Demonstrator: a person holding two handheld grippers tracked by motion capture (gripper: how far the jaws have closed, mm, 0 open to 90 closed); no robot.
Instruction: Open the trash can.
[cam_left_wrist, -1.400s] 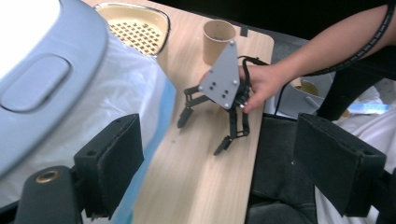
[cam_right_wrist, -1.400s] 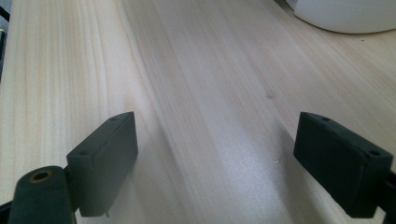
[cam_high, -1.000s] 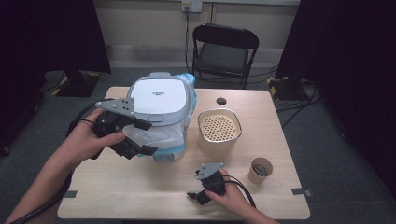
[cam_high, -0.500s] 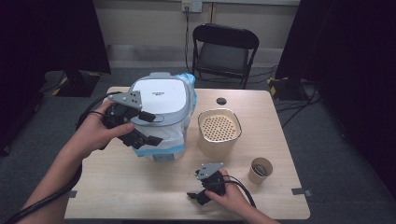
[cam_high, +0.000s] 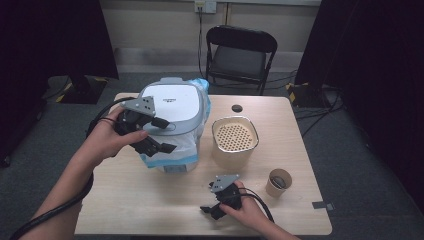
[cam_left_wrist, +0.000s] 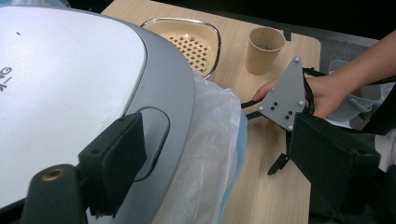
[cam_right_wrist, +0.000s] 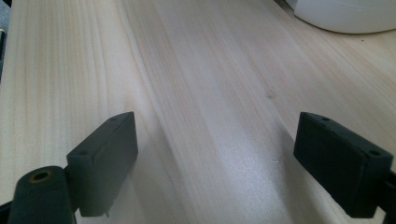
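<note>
Pale wooden table (cam_high: 150, 200) bears the white grey-lidded bin (cam_high: 172, 107); my left gripper (cam_high: 157, 136) spreads wide at its lid, my right gripper (cam_high: 212, 207) rests wide open, empty.

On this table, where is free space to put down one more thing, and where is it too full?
Bare wood lies along the table near edge, between the left forearm and the right gripper, and on the far right corner behind the beige strainer bowl. It is crowded around the bagged bin, the left gripper, the bowl and the paper cup.
</note>
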